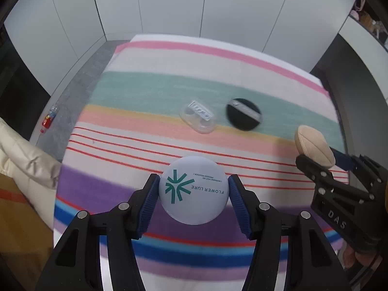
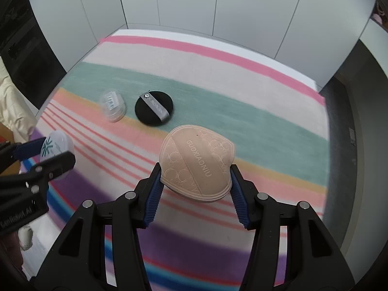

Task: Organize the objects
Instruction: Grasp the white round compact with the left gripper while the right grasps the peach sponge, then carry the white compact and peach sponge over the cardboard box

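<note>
Both tools are up off the striped cloth [image 1: 150, 84], each with something caught between its blue pads. The left tool [image 1: 193, 194] pinches a round white compact [image 1: 193, 190] by its edges; the lid faces up and shows a teal star-like logo and the words FLOWER LURE. In the right wrist view the same compact [image 2: 56, 145] sits at the far left, clamped in that tool [image 2: 46, 154]. The right tool [image 2: 195, 180] is closed on a beige powder puff [image 2: 196, 162], gripping it on 2 opposite sides, its band printed GUOXIAONIU running diagonally across the patterned face. From the left wrist view the puff [image 1: 314, 145] appears edge-on at the right, held in the right tool [image 1: 320, 160], with a bit of the person's hand [image 1: 356, 258] below it. Farther back on the cloth lie 2 more items, just beside each other but apart: a clear plastic case [image 1: 198, 116] with a barcode label, and a black round puff [image 1: 243, 114] with a grey ribbon across it, resting on the green stripe. A small red bottle [image 1: 48, 118] lies on the grey floor [image 1: 80, 97] off the cloth's left edge.
</note>
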`<state>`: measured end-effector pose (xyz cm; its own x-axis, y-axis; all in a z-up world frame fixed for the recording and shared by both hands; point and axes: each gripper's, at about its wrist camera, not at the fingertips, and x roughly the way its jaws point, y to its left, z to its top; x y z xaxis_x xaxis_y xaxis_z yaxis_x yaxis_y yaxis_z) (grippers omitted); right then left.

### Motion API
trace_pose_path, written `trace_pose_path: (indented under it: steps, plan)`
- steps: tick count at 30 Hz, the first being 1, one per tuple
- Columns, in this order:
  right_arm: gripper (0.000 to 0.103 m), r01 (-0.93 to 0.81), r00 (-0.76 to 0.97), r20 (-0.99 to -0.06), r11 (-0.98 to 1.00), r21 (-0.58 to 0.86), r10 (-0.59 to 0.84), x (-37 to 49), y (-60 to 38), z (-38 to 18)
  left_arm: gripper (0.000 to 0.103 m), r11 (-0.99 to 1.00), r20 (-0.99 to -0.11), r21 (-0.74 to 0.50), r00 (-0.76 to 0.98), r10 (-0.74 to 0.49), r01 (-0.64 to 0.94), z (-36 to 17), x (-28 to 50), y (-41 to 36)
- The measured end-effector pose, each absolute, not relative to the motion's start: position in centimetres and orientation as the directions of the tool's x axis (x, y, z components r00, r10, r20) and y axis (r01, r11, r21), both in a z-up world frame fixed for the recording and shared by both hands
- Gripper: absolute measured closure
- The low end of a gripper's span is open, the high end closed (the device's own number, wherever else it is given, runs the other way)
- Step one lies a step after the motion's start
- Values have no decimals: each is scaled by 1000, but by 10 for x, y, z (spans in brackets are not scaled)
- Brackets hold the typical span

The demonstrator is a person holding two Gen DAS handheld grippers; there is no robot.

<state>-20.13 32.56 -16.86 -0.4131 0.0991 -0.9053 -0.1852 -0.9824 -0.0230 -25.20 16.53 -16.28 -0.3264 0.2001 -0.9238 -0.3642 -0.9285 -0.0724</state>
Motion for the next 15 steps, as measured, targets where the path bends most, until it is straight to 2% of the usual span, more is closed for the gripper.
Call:
trace_pose_path:
  steps: [7, 15]
  plan:
    - [48, -242, -442, -893, -970, 30, 83, -157, 326, -115, 44, -917, -898, -77, -373, 235, -392, -110, -216, 163]
    - [48, -200, -503, -859, -980, 7, 97, -115, 307, -57, 44, -904, -856, -105, -425, 294, -414, -58, -170, 154]
